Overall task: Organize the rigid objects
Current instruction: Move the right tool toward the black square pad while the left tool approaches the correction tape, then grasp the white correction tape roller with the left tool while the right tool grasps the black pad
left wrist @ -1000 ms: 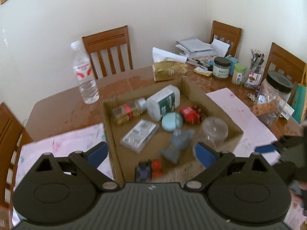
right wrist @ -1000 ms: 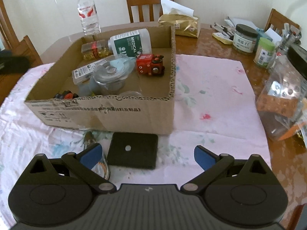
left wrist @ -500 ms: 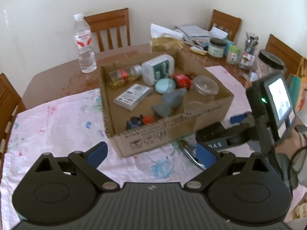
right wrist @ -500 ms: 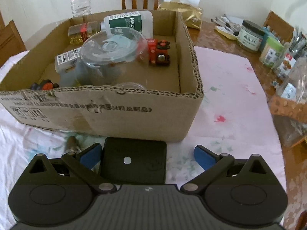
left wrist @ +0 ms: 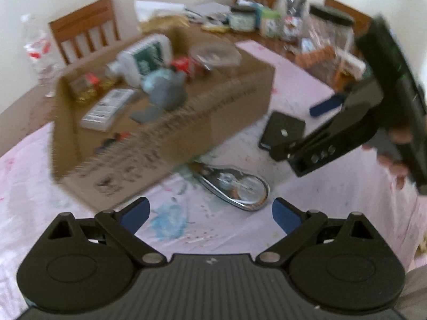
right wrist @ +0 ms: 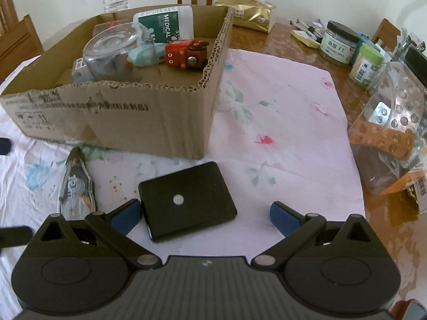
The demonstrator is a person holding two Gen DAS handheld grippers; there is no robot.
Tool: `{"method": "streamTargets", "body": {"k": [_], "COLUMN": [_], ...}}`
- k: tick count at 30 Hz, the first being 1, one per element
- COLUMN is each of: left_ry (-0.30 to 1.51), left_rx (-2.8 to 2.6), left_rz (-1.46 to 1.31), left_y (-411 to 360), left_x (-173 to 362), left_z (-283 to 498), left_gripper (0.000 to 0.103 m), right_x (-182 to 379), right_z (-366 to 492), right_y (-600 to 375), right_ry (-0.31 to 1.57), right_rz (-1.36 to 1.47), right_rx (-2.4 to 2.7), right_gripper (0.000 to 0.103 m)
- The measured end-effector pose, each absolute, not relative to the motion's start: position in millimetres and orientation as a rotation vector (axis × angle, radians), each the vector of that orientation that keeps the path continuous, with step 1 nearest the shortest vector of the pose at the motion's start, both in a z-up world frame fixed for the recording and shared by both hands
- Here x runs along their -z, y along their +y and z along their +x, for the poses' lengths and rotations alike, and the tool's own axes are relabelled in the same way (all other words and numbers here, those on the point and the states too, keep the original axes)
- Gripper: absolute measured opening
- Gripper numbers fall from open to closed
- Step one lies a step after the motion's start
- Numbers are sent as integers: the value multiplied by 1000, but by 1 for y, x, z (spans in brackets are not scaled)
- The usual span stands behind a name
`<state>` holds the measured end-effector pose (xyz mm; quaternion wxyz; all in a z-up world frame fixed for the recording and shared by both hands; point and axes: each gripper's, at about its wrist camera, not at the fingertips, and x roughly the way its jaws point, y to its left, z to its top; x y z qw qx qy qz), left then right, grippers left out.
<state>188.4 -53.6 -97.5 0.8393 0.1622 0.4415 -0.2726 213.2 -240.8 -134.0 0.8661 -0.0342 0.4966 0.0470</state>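
A flat black pad point(right wrist: 187, 200) lies on the pink cloth point(right wrist: 280, 122), near the box point(right wrist: 120, 117). The right hand-held gripper point(right wrist: 205, 214) is wide open around it, its left finger almost touching the pad, and holds nothing. The left hand-held gripper point(left wrist: 210, 213) is wide open too, empty, over a clear packet point(left wrist: 234, 186) left of the pad. The box holds a red toy point(right wrist: 185, 53), a glass jar point(right wrist: 112, 50) and a white bottle point(right wrist: 165, 25).
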Motion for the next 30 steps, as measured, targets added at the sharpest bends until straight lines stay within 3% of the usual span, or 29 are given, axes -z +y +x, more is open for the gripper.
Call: {"method": "streamTargets", "body": {"k": [6, 24, 28, 30], "left_ry": [950, 923, 911, 910], "left_rx": [594, 632, 623, 624], "left_rz": [424, 316, 299, 297], "left_y": [-65, -75, -77, -79], "left_x": [121, 132, 130, 130], "left_z": [194, 220, 217, 218], "left_gripper": [97, 99, 89, 89], "right_x": [134, 134, 134, 134], "right_z": [207, 200, 198, 198], "right_y": [-244, -247, -247, -249], "right_ry": [1035, 1000, 991, 984], "right_rz": [-80, -98, -100, -102], "right_rx": [-115, -154, -155, -160], "right_gripper": [103, 103, 103, 103]}}
